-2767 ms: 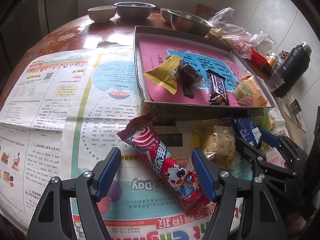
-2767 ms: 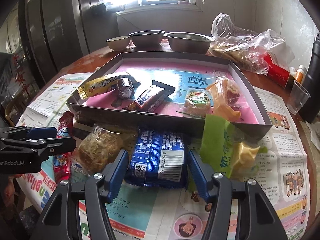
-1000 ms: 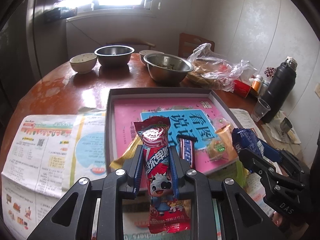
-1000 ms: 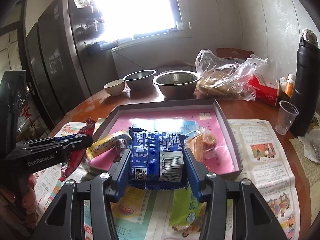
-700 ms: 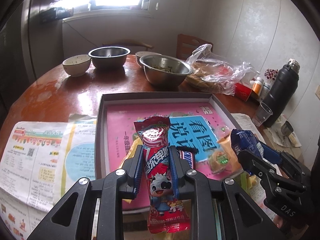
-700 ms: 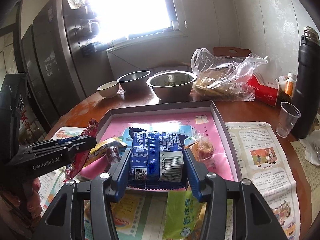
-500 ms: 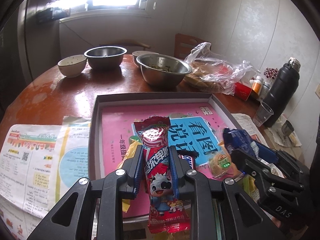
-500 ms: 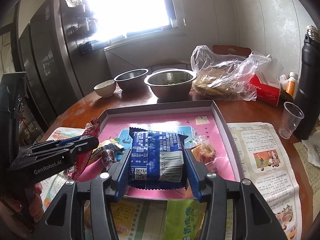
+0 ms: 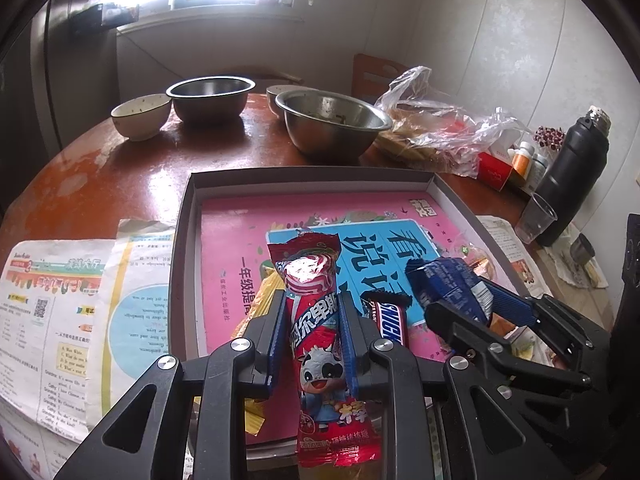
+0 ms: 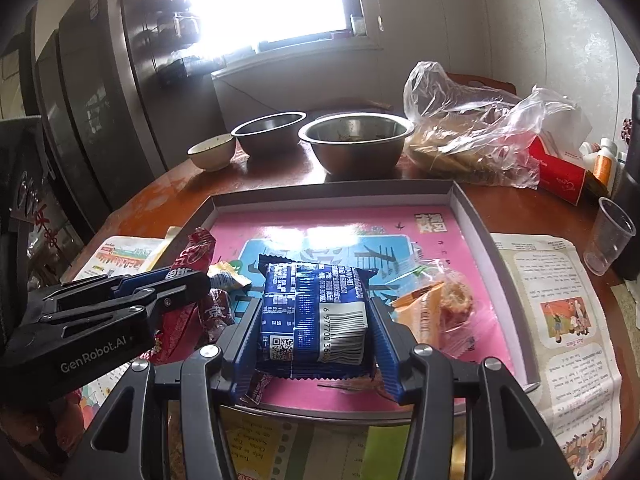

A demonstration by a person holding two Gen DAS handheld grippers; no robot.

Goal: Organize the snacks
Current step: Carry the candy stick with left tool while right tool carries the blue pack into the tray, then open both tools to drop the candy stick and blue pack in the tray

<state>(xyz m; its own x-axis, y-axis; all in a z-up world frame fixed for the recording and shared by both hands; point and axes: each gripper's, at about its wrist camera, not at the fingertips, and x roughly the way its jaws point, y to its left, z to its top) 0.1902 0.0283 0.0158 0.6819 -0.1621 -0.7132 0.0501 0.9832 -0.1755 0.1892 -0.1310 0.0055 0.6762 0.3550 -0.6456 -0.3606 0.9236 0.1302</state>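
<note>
My left gripper (image 9: 312, 312) is shut on a long red candy packet (image 9: 316, 320) with a cartoon cow, held above the near part of the grey tray (image 9: 182, 240) with its pink and blue lining. My right gripper (image 10: 312, 320) is shut on a blue biscuit packet (image 10: 316, 312), also over the tray's near edge (image 10: 516, 304). Each gripper shows in the other's view: the right gripper (image 9: 476, 300) on the right, the left gripper (image 10: 188, 280) on the left. In the tray lie a Snickers bar (image 9: 390, 322), a yellow wrapper (image 9: 264, 300) and a clear-wrapped cake (image 10: 448, 300).
Newspaper sheets (image 9: 60, 300) cover the round wooden table (image 9: 120, 168) around the tray. Behind it stand two steel bowls (image 9: 332, 124), a small ceramic bowl (image 9: 140, 114), a plastic bag of food (image 10: 464, 136), a red box (image 10: 560, 168), a plastic cup (image 10: 612, 236) and a black flask (image 9: 572, 176).
Both grippers, each holding its packet, have moved forward and slightly down, from in front of the tray to over its near part. Earlier still, both stood open around the packets on the newspaper.
</note>
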